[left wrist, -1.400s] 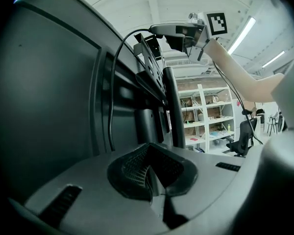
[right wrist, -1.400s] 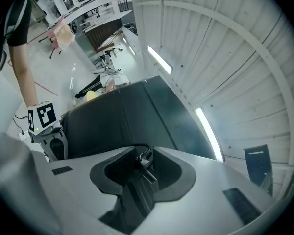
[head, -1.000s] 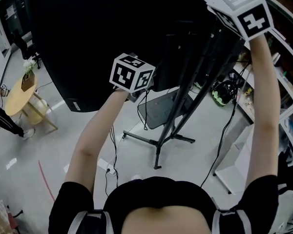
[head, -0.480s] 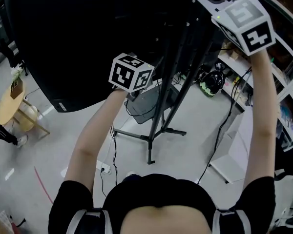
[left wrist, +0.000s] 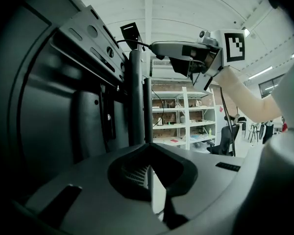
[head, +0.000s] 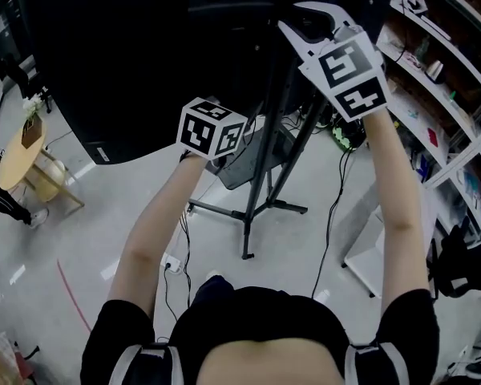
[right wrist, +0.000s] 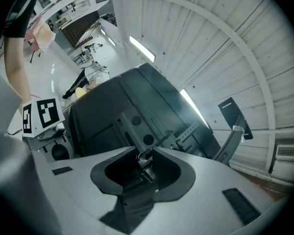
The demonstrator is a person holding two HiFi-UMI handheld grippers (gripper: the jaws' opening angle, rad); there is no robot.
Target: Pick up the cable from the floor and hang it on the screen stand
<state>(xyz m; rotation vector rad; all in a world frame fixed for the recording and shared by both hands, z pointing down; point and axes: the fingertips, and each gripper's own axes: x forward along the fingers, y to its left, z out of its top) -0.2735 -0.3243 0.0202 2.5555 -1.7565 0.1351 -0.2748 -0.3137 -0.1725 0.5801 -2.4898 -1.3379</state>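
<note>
The black screen's back [head: 128, 54] fills the top of the head view, on a black tripod stand [head: 260, 159]. My right gripper [head: 295, 24] is raised beside the stand's pole; its jaws have just been closing and grip the cable's metal plug [right wrist: 144, 161]. In the left gripper view, the cable [left wrist: 132, 43] runs from the right gripper [left wrist: 155, 47] to the top of the pole [left wrist: 136, 97]. A thin black cable [head: 334, 207] drops to the floor below my right arm. My left gripper [left wrist: 149, 148], under its marker cube [head: 212, 128], is shut near the screen's mount, its tips meeting.
White shelves [head: 433, 70] line the right side. A round wooden table [head: 20, 147] stands at the left, with a person's legs [head: 0, 199] near it. Tripod legs [head: 248, 215], a power strip [head: 172, 265] and a white panel [head: 369, 255] are on the floor.
Both hands have come down. The right gripper dropped lower and leftward, closer to the stand's pole. The left cube has sunk slightly.
</note>
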